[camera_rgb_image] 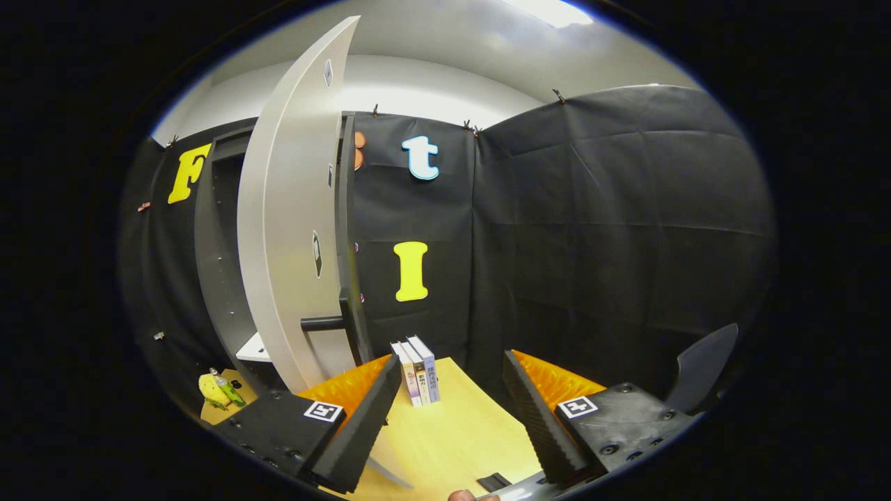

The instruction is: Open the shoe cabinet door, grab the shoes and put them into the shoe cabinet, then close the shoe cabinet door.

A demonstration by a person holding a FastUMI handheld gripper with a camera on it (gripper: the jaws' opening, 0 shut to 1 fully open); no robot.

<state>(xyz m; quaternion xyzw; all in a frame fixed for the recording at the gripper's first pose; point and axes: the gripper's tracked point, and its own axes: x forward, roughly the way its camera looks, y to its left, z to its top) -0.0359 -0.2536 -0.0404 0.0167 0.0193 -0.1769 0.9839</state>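
Observation:
The shoe cabinet (212,264) stands tall and dark to the left beyond my fingers. Its light grey door (285,229) is swung out toward me, edge-on, with a dark bar handle (326,323) sticking out from its lower part, just above and beyond my left finger. A white shelf (252,349) shows low inside the cabinet. My gripper (452,379) is open, with nothing between its fingers, held over a yellow wooden tabletop (452,431).
Three books (418,370) stand upright at the far end of the table, between and beyond my fingers. A yellow and green item (219,391) lies low beside the cabinet. A dark curved chair back (703,365) rises behind my right finger.

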